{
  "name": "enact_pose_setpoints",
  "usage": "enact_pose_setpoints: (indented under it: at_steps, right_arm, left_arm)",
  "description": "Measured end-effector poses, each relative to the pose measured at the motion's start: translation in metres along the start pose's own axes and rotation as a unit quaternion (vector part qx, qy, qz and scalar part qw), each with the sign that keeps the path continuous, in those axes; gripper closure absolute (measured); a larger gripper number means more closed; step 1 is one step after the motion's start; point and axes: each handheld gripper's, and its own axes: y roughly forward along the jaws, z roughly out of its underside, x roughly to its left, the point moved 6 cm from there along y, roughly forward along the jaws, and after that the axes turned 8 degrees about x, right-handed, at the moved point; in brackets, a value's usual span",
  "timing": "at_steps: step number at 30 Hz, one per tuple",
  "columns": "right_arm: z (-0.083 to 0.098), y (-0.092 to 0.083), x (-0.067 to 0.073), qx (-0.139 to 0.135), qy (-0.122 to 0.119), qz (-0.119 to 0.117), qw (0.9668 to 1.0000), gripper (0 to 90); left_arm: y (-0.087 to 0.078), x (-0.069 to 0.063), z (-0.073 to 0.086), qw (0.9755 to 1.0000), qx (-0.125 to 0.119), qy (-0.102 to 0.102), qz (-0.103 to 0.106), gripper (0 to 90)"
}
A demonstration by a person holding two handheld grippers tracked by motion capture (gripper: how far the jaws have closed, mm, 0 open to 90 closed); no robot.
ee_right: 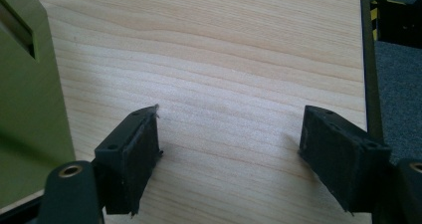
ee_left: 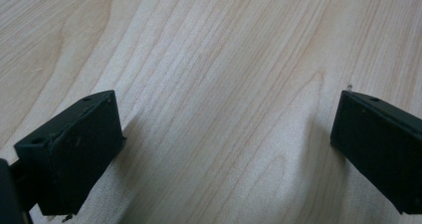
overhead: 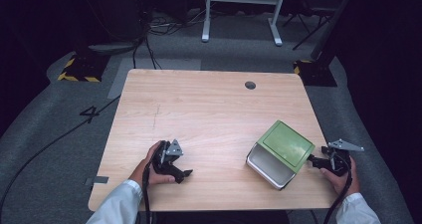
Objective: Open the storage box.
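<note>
Green box (overhead: 282, 152) on its side on table (overhead: 199, 109), right gripper (overhead: 318, 161) just beside it, fingers spread, left gripper (overhead: 185, 175) well apart, fingers spread, both empty

— What is that thing on the bench (overhead: 199, 109)?

— A green box (overhead: 281, 153) with a pale, whitish inside, tipped on its side.

— Which way does it face?

— The open mouth points toward the near edge (slightly leftward), and a flat green face with an inset panel looks up. It lies at the near right part, skewed to the edges.
</note>
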Motion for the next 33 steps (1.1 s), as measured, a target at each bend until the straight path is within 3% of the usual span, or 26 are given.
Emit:
enact_pose_setpoints:
  at_steps: [9, 14, 17, 18, 23, 25, 29, 33]
  right_arm:
    - [0.0, 0.0, 0.0, 0.0, 0.0, 0.0, 1.0, 23.5]
    - [0.0, 0.0, 0.0, 0.0, 0.0, 0.0, 1.0, 23.4]
    - [0.0, 0.0, 0.0, 0.0, 0.0, 0.0, 1.0, 23.5]
    - [0.0, 0.0, 0.0, 0.0, 0.0, 0.0, 1.0, 23.5]
    - [0.0, 0.0, 0.0, 0.0, 0.0, 0.0, 1.0, 23.5]
    - [0.0, 0.0, 0.0, 0.0, 0.0, 0.0, 1.0, 23.5]
    - [0.0, 0.0, 0.0, 0.0, 0.0, 0.0, 1.0, 23.5]
    - [0.0, 0.0, 0.0, 0.0, 0.0, 0.0, 1.0, 23.5]
  left_arm:
    - [0.0, -0.001, -0.001, 1.0, 0.001, 0.004, 0.002, 0.4]
    - [0.002, -0.008, -0.005, 0.9997, 0.003, 0.021, 0.012, 3.4]
    - [0.003, -0.02, -0.016, 0.998, 0.003, 0.058, 0.024, 18.9]
    - [0.004, -0.023, -0.02, 0.9971, 0.006, 0.074, 0.018, 18.0]
    - [0.011, -0.034, -0.037, 0.9948, 0.007, 0.089, 0.049, 17.6]
    - [0.012, -0.036, -0.039, 0.9945, 0.006, 0.091, 0.052, 17.9]
    - [0.02, -0.047, -0.056, 0.9914, 0.004, 0.118, 0.056, 21.3]
    - [0.023, -0.056, -0.069, 0.9888, -0.004, 0.131, 0.072, 21.3]
